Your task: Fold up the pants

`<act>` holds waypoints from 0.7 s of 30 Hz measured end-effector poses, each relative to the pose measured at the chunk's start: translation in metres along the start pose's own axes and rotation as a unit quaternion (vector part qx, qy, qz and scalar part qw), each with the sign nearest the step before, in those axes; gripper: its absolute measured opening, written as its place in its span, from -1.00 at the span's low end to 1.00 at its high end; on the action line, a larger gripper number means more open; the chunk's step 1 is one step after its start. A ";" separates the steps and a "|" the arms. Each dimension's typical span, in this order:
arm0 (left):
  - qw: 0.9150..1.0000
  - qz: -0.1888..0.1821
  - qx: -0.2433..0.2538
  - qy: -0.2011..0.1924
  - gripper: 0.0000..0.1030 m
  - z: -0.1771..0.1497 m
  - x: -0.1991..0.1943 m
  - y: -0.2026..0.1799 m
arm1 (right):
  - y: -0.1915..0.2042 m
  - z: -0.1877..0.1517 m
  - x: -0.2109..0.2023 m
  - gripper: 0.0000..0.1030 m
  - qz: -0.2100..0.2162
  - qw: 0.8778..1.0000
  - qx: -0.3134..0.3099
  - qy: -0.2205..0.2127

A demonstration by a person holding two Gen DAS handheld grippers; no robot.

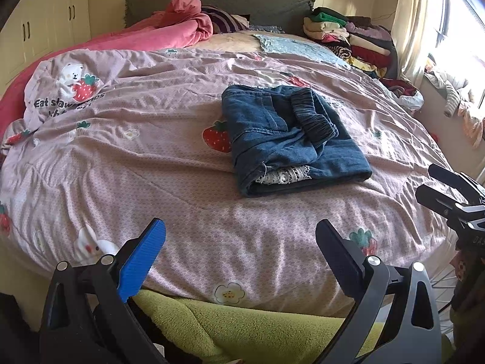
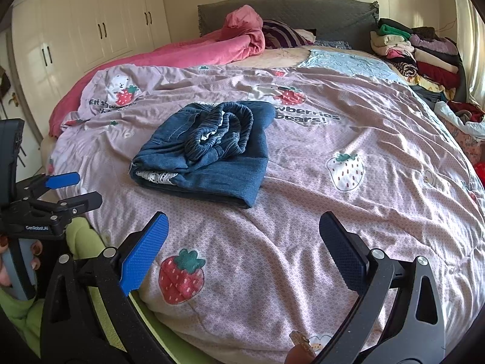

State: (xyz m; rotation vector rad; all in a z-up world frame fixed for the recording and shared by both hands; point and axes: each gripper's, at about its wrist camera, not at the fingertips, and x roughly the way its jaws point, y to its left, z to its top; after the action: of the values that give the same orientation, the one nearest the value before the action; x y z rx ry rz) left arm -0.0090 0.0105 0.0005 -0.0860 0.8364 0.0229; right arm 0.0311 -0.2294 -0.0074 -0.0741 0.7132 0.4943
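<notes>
Lying folded into a compact bundle, the blue denim pants (image 1: 291, 139) rested near the middle of a pink strawberry-print duvet (image 1: 151, 157) spread across the bed, the gathered elastic waistband (image 1: 313, 118) turned up on top and a strip of white lace trim (image 1: 285, 177) showing at the near folded edge. Both grippers hung over the near edge of the bed, well apart from the garment and touching nothing. The left gripper (image 1: 241, 251) had its fingers spread wide, one blue pad (image 1: 142, 261) and one dark pad flanking bare bedding. The right gripper (image 2: 244, 248) was likewise spread, with no cloth between its fingers. From the right wrist view, the left gripper appeared at the far left, a hand (image 2: 18, 261) wrapped round its handle. A rumpled pink blanket (image 1: 169, 30) lay toward the grey headboard (image 1: 218, 3), a stack of folded clothes (image 1: 348, 36) sat at the bed's far right corner, and white wardrobe doors (image 2: 91, 24) lined the left wall. Green fleece (image 1: 248, 327) showed below the left gripper.
</notes>
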 end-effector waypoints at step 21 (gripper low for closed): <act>0.998 0.056 0.009 0.008 0.91 0.004 0.004 0.006 | -0.006 -0.002 0.005 0.82 -0.012 1.000 0.004 0.007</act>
State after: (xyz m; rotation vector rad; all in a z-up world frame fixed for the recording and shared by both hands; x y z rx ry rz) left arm -0.0036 0.0170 0.0003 -0.0217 0.8564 0.1210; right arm 0.0360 -0.2328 -0.0126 -0.0774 0.7275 0.4688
